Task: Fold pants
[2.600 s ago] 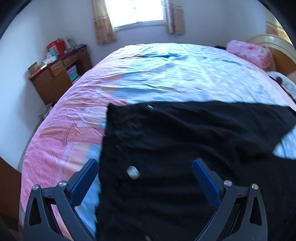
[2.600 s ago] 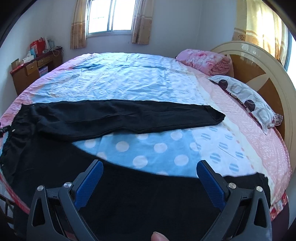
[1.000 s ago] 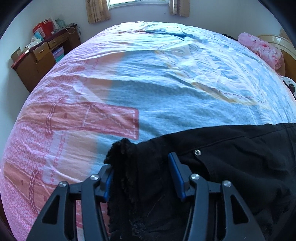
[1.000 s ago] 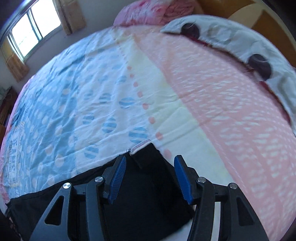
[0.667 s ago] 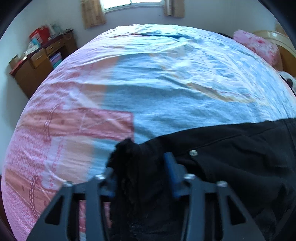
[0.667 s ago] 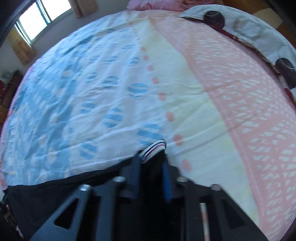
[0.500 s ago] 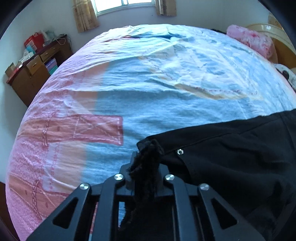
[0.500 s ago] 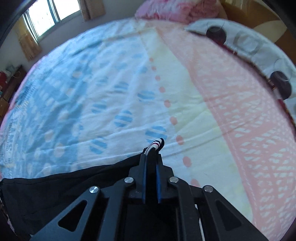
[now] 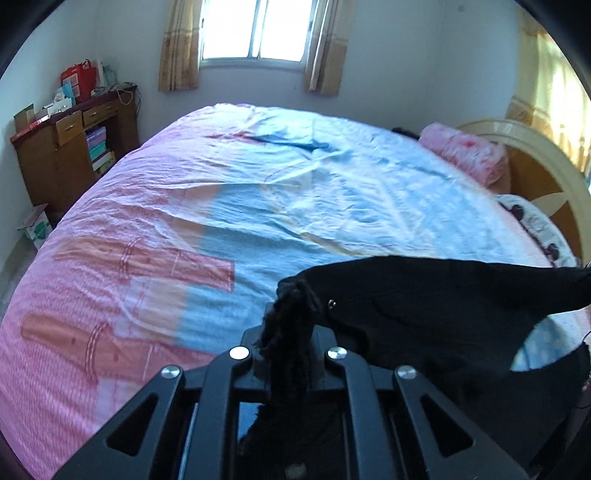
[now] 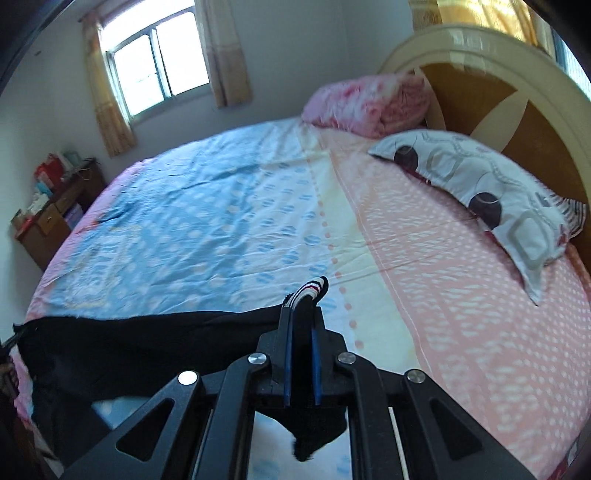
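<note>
The black pants [image 9: 436, 306] hang lifted above the bed, stretched between my two grippers. My left gripper [image 9: 291, 317] is shut on the fuzzy waist end, with a small metal button [image 9: 331, 303] just to its right. The cloth runs off to the right edge of the left wrist view. My right gripper [image 10: 301, 314] is shut on the leg cuff, whose striped inner hem [image 10: 308, 290] sticks out above the fingers. In the right wrist view the pants [image 10: 147, 332] stretch away to the left and sag below the gripper.
The bed [image 9: 258, 192] has a pink and blue sheet. A wooden dresser [image 9: 70, 147] stands at the left wall under a window [image 9: 258, 29]. A pink folded blanket [image 10: 369, 99], a patterned pillow [image 10: 480, 184] and the headboard [image 10: 498, 74] lie at the right.
Both grippers closed on the pants, left on the waist and right on the cuff, then rose and lifted the cloth off the sheet. Both views now show more of the room.
</note>
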Motion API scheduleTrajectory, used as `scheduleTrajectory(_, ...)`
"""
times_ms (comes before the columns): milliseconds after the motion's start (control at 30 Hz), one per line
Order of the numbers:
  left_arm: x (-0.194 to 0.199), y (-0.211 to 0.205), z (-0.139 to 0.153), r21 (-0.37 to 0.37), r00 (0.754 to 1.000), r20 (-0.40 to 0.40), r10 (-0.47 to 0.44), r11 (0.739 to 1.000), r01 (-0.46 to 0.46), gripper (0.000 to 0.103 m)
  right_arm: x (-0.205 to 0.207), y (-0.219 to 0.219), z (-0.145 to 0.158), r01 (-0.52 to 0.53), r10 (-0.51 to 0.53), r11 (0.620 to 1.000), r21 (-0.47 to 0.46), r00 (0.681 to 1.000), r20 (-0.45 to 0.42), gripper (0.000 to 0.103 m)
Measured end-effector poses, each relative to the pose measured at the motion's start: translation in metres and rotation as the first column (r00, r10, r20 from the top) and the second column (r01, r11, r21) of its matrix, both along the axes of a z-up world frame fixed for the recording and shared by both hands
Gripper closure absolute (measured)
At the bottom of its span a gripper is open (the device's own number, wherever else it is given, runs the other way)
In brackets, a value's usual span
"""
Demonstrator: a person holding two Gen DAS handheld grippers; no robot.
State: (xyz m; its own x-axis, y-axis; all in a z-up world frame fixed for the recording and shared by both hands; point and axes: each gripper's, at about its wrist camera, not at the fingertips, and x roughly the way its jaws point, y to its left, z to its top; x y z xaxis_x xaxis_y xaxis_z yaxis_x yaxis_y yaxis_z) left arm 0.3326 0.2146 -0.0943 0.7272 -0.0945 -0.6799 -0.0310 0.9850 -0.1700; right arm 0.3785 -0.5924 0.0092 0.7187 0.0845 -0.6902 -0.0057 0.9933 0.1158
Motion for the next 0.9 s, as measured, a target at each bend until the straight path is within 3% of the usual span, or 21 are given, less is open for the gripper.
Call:
scheduleTrajectory(200,-0.064,0.013,-0.005,-0.088,0.999,0.039,-0.003,0.996,0.006,0.091,-0.075,-0.013,-0.01,-0.015,0.015,1.0,0.006,0.999,0.043,0.095)
scheduleTrajectory(400,-0.122,0.026,-0.029,-0.143,0.999,0.04,-0.001,0.99,0.006,0.091,-0.138,-0.042,-0.053,0.032,-0.035,0.996,0.078,0.999,0.036,0.095)
scheduleTrajectory(733,-0.178,0.017,-0.058,-0.143,0.997,0.058,-0.048,0.988,0.056,0.091,-0.198,-0.057,-0.103,0.084,-0.08,0.991,0.107,0.996,-0.034,0.095)
scheduleTrajectory(900,-0.189,0.012,-0.066,-0.12,0.995,0.072,-0.067,0.99,0.076,0.09,-0.22,-0.058,-0.108,0.067,-0.062,0.992,0.104,0.997,-0.051,0.092)
